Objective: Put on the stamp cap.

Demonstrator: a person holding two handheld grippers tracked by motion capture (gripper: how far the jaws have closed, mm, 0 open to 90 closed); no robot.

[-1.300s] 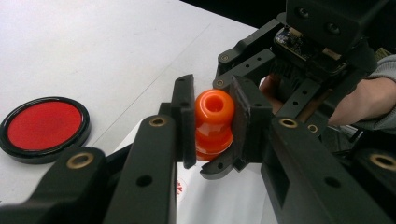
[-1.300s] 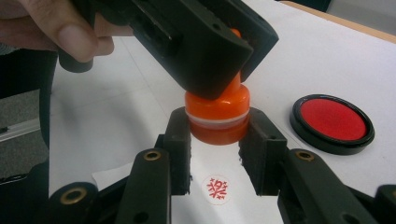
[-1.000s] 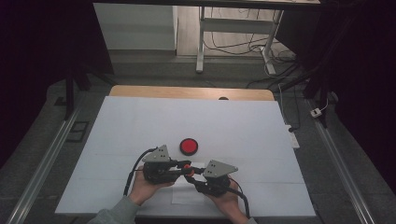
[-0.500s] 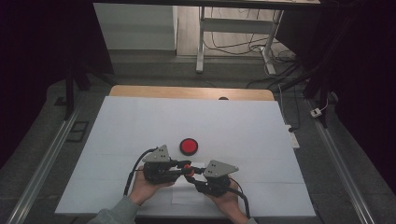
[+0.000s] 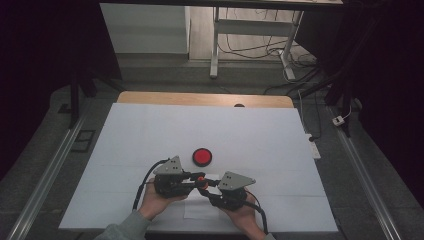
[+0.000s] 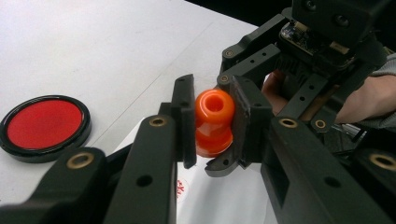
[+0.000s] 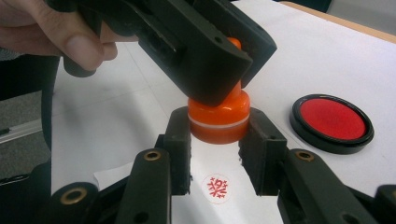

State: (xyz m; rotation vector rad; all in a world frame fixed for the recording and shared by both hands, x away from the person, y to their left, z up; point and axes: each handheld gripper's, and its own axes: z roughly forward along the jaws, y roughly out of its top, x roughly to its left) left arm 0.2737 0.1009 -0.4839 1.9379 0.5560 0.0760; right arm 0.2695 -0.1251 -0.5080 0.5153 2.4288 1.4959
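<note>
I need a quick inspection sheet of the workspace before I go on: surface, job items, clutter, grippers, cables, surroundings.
Surface: white table top, wooden strip along its far edge.
Job's things: orange stamp held upright above a sheet of paper; red stamped mark already on the sheet; red ink pad lies open just beyond the grippers.
Clutter: nothing seen.
Grippers: left gripper shut on the stamp's upper knob; right gripper shut on the stamp's lower body.
Cables: a black cable trails from the left gripper, another from the right.
Surroundings: dark room, metal rails at both sides, a desk frame with loose wires on the floor behind.
</note>
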